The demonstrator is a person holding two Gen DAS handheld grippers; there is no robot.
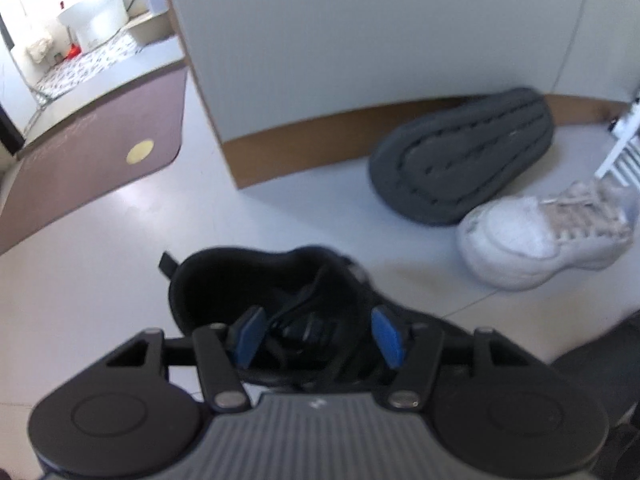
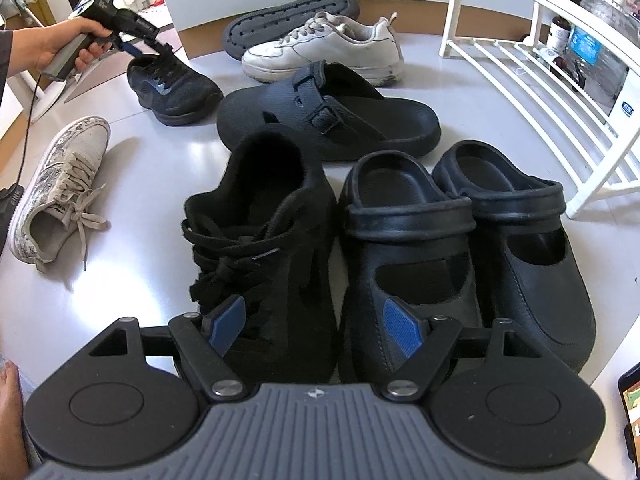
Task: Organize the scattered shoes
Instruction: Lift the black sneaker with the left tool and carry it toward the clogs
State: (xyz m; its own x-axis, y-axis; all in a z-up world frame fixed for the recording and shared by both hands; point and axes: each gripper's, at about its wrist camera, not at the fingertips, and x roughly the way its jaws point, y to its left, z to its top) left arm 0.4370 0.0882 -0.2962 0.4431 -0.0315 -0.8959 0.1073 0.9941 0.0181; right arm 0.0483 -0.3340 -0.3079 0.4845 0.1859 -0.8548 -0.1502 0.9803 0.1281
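**Shoes half sorted, left fingers open over the far sneaker**

We read the right wrist view from its left edge. At lower left a patterned sneaker [image 2: 60, 188] lies alone on the floor [image 2: 168, 168], laces trailing. At upper left a hand [image 2: 68, 46] holds our left gripper [image 2: 146, 54] over a black sneaker [image 2: 172, 88]; in the left wrist view its fingers [image 1: 250, 338] stand apart around the shoe's opening without pressing on it. In the middle, its likely mate, a black laced shoe [image 2: 260, 248], sits beside a pair of clogs [image 2: 472, 248]; a buckled clog [image 2: 332, 116] lies behind them. Behind that are a white sneaker [image 2: 324, 48] and an upturned grey sole [image 2: 292, 22]. The white rack [image 2: 560, 92] fills the right. Our right gripper [image 2: 312, 330] hangs wide and empty over the toes of the laced shoe and nearest clog.

The risks we see: the left fingers could close on laces alone, so the sneaker swings or drops. A thin grip on the soft collar may slip. Carrying it across could knock the buckled clog. The trailing laces at lower left may snag a passing gripper.
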